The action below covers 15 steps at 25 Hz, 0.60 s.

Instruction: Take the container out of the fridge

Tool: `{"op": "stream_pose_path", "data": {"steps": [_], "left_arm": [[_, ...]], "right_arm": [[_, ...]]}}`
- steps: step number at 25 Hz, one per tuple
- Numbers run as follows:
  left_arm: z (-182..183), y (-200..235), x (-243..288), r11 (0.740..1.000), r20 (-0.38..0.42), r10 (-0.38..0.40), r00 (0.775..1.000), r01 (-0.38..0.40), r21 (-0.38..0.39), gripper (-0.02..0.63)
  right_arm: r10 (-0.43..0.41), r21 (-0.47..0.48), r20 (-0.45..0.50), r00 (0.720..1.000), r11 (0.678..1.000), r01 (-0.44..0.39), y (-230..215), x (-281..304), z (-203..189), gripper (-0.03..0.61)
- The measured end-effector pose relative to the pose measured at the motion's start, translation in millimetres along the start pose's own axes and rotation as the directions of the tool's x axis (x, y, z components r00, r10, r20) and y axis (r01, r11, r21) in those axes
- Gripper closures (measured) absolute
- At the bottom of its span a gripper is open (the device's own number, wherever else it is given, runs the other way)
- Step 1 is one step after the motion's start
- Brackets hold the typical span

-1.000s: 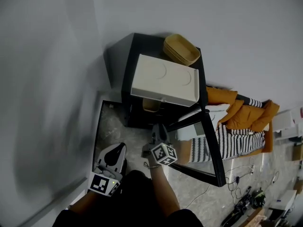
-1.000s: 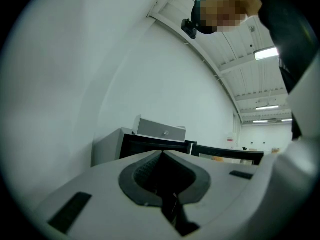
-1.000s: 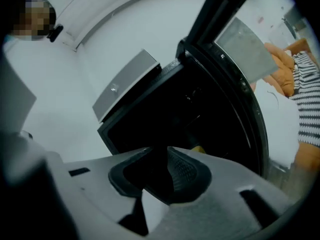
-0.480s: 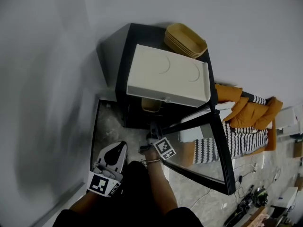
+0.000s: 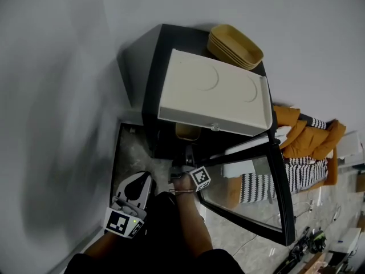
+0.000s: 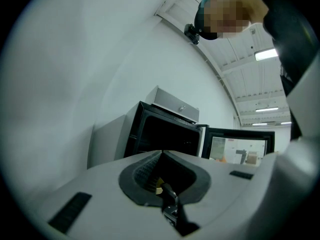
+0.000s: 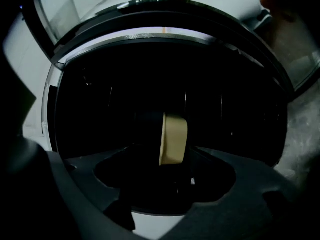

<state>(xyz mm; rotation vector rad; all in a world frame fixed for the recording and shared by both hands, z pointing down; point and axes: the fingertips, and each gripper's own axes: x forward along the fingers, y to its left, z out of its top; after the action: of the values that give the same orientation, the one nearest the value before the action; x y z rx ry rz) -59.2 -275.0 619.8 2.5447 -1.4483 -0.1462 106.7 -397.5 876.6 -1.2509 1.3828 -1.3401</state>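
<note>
Soft light, fisheye edges (one view murky)

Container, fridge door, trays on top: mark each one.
Container (image 7: pixel 174 139), right gripper view, on its tan side wall.
Fridge door (image 5: pixel 256 204), head view, on the glass pane.
Trays (image 5: pixel 235 44), head view, inside the top tray.

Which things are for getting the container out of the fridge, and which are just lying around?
For the job: fridge, its open glass door, tan container inside, right hand-held gripper (jaws opening, nothing between them).

Lying about: white box, stacked yellow trays, orange jacket, striped cloth.
</note>
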Motion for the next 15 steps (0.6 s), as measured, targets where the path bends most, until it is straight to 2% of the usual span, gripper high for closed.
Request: {"op": "stream_pose_path", "data": {"steps": [6,15], "left_arm": [[-10.5,4.9,3.4,1.0,-0.009,-0.008,1.0,0.008,-0.016,0.609],[-10.1,14.5,9.9,0.999,-0.012,0.001,1.0,-0.001,-0.037,0.609]], "right_arm": [[-0.001,0.108,0.018,1.0,0.994,-0.001,-13.7,21.6,-1.3,0.264],[0.003,0.154,0.032,0.999,0.988,-0.007,-19.9,43.5,6.0,0.264]]}}
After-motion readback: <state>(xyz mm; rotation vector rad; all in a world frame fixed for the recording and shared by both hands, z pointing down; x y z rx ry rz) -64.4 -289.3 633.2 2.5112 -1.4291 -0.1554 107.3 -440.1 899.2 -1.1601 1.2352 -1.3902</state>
